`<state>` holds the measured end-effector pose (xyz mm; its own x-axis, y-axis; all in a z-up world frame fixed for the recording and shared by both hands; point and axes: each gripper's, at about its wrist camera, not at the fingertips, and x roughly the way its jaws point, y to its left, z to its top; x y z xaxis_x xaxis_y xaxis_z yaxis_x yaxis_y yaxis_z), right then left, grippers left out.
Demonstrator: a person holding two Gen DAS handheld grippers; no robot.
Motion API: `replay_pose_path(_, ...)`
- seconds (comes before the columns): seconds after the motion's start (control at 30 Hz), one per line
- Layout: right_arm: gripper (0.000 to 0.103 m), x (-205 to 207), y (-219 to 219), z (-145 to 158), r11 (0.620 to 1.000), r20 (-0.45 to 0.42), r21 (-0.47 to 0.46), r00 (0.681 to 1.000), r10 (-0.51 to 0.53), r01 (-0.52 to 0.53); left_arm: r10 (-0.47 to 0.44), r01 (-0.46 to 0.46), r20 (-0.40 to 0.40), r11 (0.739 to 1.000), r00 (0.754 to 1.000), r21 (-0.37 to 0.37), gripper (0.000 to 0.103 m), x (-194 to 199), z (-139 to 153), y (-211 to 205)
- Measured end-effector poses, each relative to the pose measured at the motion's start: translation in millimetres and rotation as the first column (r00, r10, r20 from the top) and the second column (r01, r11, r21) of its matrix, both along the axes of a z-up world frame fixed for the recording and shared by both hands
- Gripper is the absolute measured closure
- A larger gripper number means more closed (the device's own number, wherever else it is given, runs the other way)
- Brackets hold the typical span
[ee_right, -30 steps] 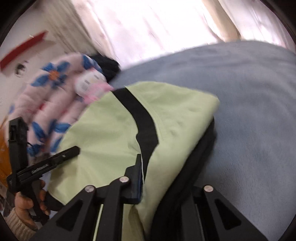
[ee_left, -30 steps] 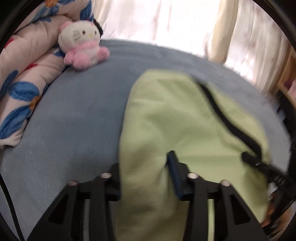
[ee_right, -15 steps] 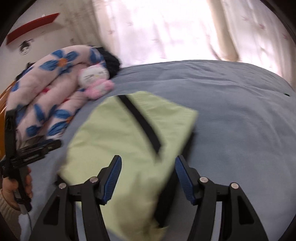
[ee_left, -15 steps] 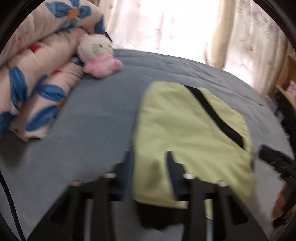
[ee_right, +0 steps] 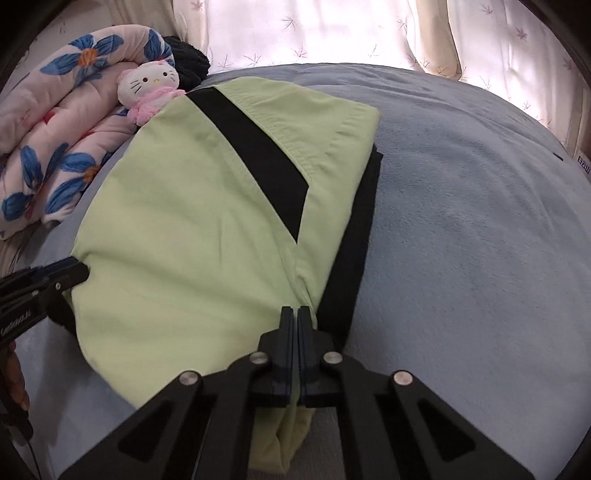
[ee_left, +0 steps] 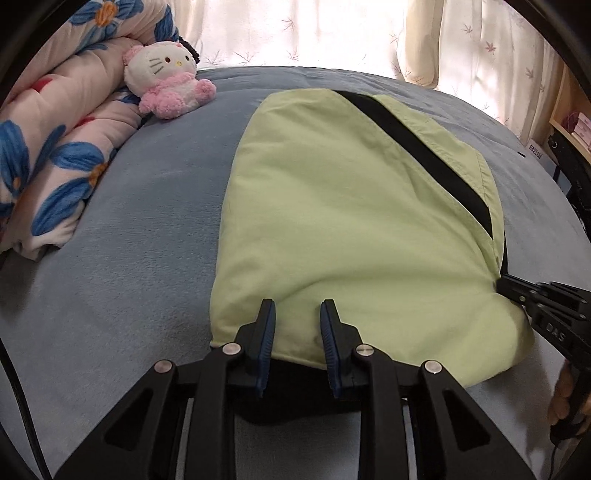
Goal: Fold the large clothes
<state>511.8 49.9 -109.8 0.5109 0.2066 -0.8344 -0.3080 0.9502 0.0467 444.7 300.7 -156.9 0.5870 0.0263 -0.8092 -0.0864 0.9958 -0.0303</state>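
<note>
Left gripper (ee_left: 297,314) part open over the jacket (ee_left: 347,221); right gripper (ee_right: 297,321) pinches its edge; plush toy (ee_left: 168,85) and quilt (ee_left: 55,147) lie near

Black grippers, blue-padded fingers (ee_left: 266,332), silver screws (ee_left: 232,348), perhaps white lettering, bare skin.

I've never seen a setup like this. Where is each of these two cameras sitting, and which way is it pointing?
Left wrist view: rides on the left gripper, looking forward along its parted fingers over the green garment toward the curtains; the right gripper and a bit of hand show at the right edge.
Right wrist view: rides on the right gripper, fingers closed on the garment's near edge, facing the same way; the left gripper shows at the left edge.
Shared: the garment, blue bed cover, cat plush, floral quilt.
</note>
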Motion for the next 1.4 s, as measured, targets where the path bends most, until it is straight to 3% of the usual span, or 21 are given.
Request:
replay_pose_path(0.13,0.098,-29.6,-15.1,33.7,0.998,-0.030,0.068,0.999,0.012,-0.010,-0.009,0.009,-0.010,1.000,1.000,-0.013,0.062,-26.8,23.4,-16.2)
replay_pose_path(0.33,0.098,-97.1,-35.1,101.5,0.989,0.007,0.135,0.999,0.053,-0.053,-0.027,0.028,0.033,0.999,0.999,-0.029,0.037,-86.6,83.0,-55.6)
replay_pose_path(0.67,0.098,-219.3,-92.8,212.2,0.972,0.047,0.222,0.996,0.075,-0.083,-0.086,0.084,0.104,0.996,0.991,0.025,0.034,-220.4,187.8,-136.0)
replay_pose_path(0.77,0.098,-262.3,-113.1,241.2,0.963,0.070,0.255,0.995,0.078,-0.093,-0.104,0.097,0.129,0.993,0.986,0.059,0.022,-264.0,212.3,-161.8)
replay_pose_path(0.97,0.098,-343.1,-145.0,287.7,0.957,0.124,0.269,0.989,0.079,-0.110,-0.134,0.122,0.179,0.990,0.975,0.077,0.021,-341.1,250.2,-205.8)
replay_pose_path(1.07,0.095,-381.3,-155.8,300.3,0.970,0.163,0.222,0.984,0.065,-0.101,-0.128,0.116,0.197,0.991,0.972,0.069,0.018,-376.7,261.0,-223.0)
replay_pose_path(1.2,0.054,-419.3,-167.2,291.1,0.980,0.185,0.180,0.982,0.048,-0.082,-0.117,0.100,0.197,0.991,0.973,0.094,0.014,-412.9,258.1,-241.0)
replay_pose_path(1.4,0.054,-459.8,-191.7,256.6,0.985,0.187,0.169,0.980,-0.069,0.037,-0.068,0.049,0.214,0.995,0.975,0.092,0.013,-460.3,232.5,-264.8)
